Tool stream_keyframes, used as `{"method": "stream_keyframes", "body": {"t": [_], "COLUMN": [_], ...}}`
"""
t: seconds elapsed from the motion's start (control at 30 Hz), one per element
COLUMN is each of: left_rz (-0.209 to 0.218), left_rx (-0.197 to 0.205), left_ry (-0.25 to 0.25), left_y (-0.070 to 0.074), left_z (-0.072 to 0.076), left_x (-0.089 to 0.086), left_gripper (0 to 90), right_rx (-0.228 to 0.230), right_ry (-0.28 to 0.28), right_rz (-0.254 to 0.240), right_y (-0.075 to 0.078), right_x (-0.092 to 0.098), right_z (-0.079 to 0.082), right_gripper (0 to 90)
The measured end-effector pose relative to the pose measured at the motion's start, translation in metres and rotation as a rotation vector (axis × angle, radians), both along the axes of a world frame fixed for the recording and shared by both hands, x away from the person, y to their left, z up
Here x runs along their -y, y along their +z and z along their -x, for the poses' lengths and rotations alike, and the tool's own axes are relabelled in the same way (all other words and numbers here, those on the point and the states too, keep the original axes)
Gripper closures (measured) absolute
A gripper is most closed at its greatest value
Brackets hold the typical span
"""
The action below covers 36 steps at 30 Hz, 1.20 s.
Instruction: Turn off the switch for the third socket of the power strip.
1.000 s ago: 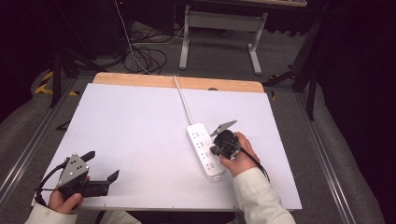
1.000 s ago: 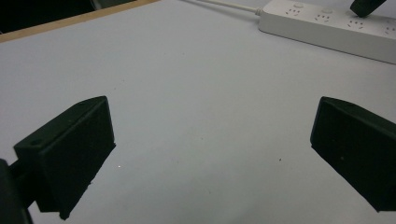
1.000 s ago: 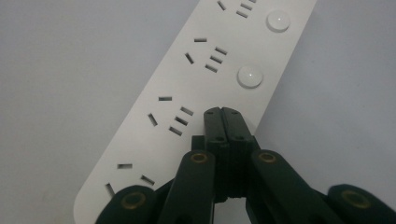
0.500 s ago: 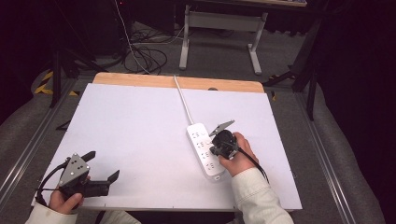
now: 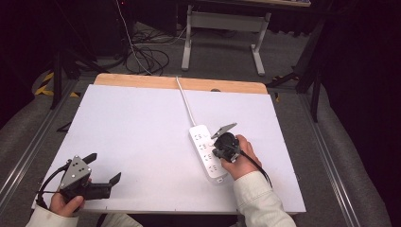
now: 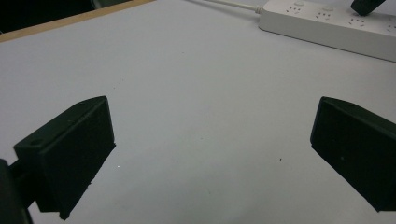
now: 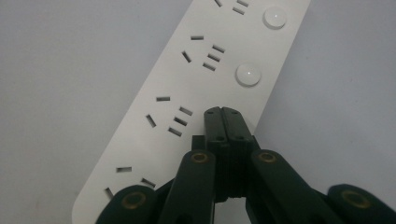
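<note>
A white power strip with several sockets lies right of the table's middle, and its cord runs off over the far edge. My right gripper is shut, held by a hand, pointing down at the strip. In the right gripper view its closed tips sit on the strip, in line with two round white buttons. My left gripper stands open near the front left corner with nothing between its fingers. The left gripper view has bare table between the open gripper and the strip far off.
The white table top has a wooden strip along its far edge. Beyond it are floor cables and a grey desk frame. Metal rails run along both sides of the table.
</note>
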<state>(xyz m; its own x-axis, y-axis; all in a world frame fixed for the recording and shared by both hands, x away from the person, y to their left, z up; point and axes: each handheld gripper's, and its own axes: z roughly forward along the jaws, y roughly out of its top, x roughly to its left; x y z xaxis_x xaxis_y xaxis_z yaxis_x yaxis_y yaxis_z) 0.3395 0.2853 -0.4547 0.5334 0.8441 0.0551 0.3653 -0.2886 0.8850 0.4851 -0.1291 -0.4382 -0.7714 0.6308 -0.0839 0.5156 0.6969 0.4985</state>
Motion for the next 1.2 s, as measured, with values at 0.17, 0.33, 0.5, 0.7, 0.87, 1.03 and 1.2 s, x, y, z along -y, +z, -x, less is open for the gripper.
{"method": "stream_keyframes", "body": {"t": [0.17, 0.33, 0.5, 0.7, 0.87, 1.03, 1.2], "left_rz": [-0.001, 0.004, 0.003, 0.008, 0.002, 0.002, 0.006], "left_rx": [0.001, 0.001, 0.001, 0.003, 0.009, 0.006, 0.004], "left_ry": [0.001, 0.000, -0.004, -0.002, -0.006, -0.005, -0.003], "left_y": [0.000, 0.000, 0.000, 0.000, 0.001, 0.001, 0.001], "left_z": [0.000, 0.000, 0.000, 0.000, -0.001, -0.001, 0.000], "left_x": [0.000, 0.000, 0.000, 0.001, 0.001, 0.001, 0.001], "left_gripper": [0.2, 0.2, 0.2, 0.2, 0.2, 0.2, 0.2], "right_rx": [0.006, -0.010, 0.022, 0.071, 0.109, 0.149, 0.162], "right_ry": [-0.005, -0.017, -0.033, -0.028, -0.010, 0.006, 0.011], "right_rz": [-0.009, -0.051, -0.092, -0.176, -0.219, -0.245, -0.270], "right_y": [-0.001, -0.002, -0.001, 0.008, 0.019, 0.027, 0.033], "right_x": [0.001, 0.006, 0.011, 0.014, 0.016, 0.016, 0.017], "right_z": [0.001, -0.001, 0.005, 0.013, 0.019, 0.023, 0.025], "right_gripper": [90.0, 90.0, 90.0, 90.0, 90.0, 90.0, 90.0]}}
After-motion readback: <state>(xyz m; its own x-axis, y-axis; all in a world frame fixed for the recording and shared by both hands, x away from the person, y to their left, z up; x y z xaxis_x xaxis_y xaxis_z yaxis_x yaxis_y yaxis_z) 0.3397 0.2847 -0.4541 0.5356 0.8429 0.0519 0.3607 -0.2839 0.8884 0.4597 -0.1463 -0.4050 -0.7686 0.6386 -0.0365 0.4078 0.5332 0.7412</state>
